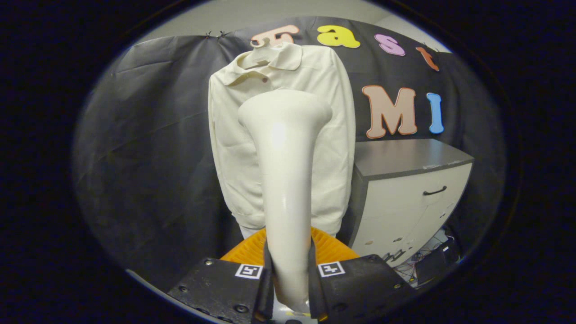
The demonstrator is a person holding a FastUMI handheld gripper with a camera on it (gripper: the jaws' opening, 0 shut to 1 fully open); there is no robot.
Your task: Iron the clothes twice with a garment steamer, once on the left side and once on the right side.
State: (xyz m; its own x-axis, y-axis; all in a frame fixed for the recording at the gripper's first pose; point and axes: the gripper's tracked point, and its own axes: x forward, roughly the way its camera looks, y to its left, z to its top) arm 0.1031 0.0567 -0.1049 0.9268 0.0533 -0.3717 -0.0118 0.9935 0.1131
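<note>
Gripper view: the garment steamer [284, 180] is pinched by its handle between both fingers of the hand-held gripper [288, 288], long axis toward 12 o'clock. The hanging shirt [229, 148] lies directly beyond its head.

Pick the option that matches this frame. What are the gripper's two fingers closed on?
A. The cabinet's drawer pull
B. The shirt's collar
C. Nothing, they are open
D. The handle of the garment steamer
D: both fingers of the gripper press on the handle of the garment steamer, whose head points up toward the cream shirt hanging on its hanger beyond them, beside the cabinet.
</note>
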